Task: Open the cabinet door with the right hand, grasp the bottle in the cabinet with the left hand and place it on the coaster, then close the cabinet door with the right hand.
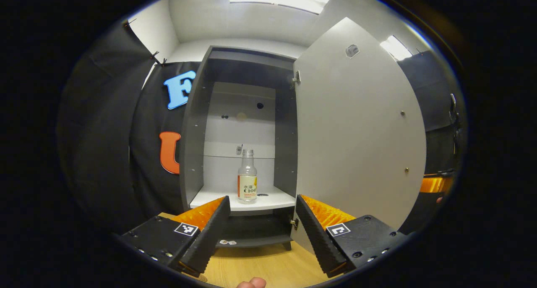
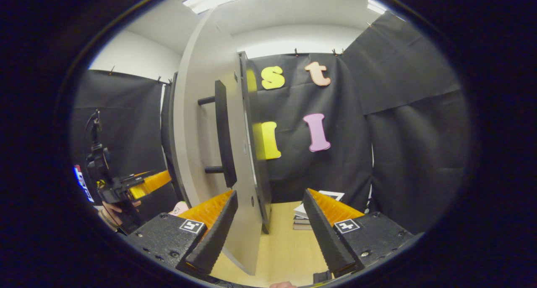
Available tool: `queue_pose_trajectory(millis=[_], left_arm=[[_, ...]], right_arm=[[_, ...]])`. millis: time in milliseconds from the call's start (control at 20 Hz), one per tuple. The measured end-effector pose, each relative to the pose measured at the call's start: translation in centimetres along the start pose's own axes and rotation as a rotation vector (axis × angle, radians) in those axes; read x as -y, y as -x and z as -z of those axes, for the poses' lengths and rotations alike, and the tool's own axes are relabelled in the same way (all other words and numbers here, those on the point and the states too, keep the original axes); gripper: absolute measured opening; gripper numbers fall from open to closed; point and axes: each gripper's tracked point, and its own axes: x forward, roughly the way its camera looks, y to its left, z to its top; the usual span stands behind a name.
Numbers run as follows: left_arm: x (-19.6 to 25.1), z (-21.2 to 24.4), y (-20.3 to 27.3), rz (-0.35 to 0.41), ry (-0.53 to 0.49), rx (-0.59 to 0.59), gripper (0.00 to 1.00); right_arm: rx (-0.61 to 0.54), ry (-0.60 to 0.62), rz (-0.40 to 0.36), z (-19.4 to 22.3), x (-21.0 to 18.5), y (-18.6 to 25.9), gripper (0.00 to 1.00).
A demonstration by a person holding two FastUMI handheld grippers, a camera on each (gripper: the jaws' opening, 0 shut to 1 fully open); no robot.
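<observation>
Your left gripper (image 1: 263,227) hangs spread wide in front of the cabinet (image 1: 197,124), nothing between its fingers; your right gripper (image 2: 270,229) is likewise spread, its fingers straddling the lower edge of the cabinet door (image 2: 201,124) without pressing on it; in the right gripper view the door is seen nearly edge-on, its dark bar handle (image 2: 222,132) standing off the outer face just above the gripper. From the left gripper view the door (image 1: 356,132) is swung fully open to the right, its pale inner face turned to you; the bottle (image 1: 247,176) stands upright and capless on the white shelf (image 1: 268,202) inside, well back from your fingers and roughly centred between them; a dark lower shelf (image 1: 256,231) sits beneath, and the whole cabinet rests on a wooden tabletop (image 1: 268,267). Beyond the door in the right gripper view, a small stack of books (image 2: 308,214) lies on the table (image 2: 285,246) against the black cloth; at far left you can see your other gripper (image 2: 144,183), held in a hand (image 2: 113,212).
</observation>
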Motion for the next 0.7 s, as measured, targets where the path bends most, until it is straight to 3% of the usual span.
queue_pose_trajectory(millis=[200, 450, 700], left_arm=[[-0.6, -2.1, -6.0, -0.004, 0.021, 0.019, 0.95], [-3.6, -3.3, -13.6, -0.051, -0.055, 0.029, 0.95], [-5.5, -2.1, -19.9, -0.102, -0.080, -0.001, 0.95]], right_arm=[[-0.032, 0.003, -0.026, 1.8, -0.2, -0.8, 0.98], [-0.042, -0.033, -0.016, 2.7, 0.9, -0.8, 0.98], [-0.049, -0.037, 0.071, 3.0, 3.4, -0.9, 0.98]])
